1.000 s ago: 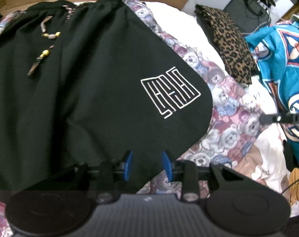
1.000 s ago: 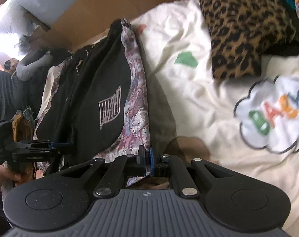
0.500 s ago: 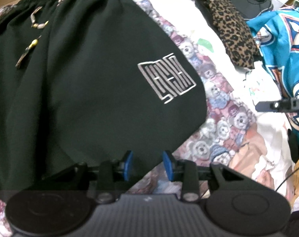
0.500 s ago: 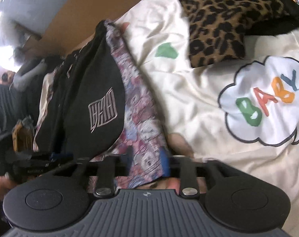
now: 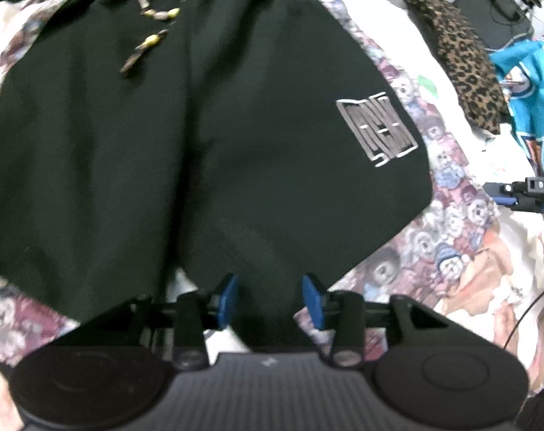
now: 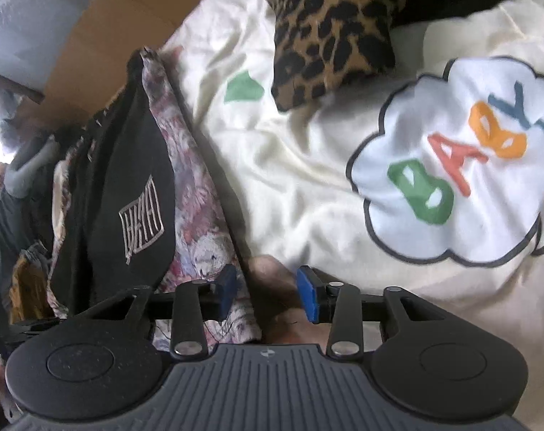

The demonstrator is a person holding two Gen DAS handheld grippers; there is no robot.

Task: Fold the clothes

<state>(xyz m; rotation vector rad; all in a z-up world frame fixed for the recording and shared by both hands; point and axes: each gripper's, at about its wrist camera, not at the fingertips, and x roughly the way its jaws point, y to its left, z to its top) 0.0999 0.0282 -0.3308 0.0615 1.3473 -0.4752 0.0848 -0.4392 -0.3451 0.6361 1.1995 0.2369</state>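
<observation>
Black fabric shorts with a white boxed logo and beaded drawstring lie spread flat atop a bear-print cloth.

The shorts filling the centre of the left view are black with a white line logo and yellow drawstring beads. Under them lies a pink-purple teddy-print cloth. At upper right sit a leopard-spotted pillow and a turquoise garment. In the right view, a cream sheet carries a white cloud with green, red, orange and blue letters.
</observation>
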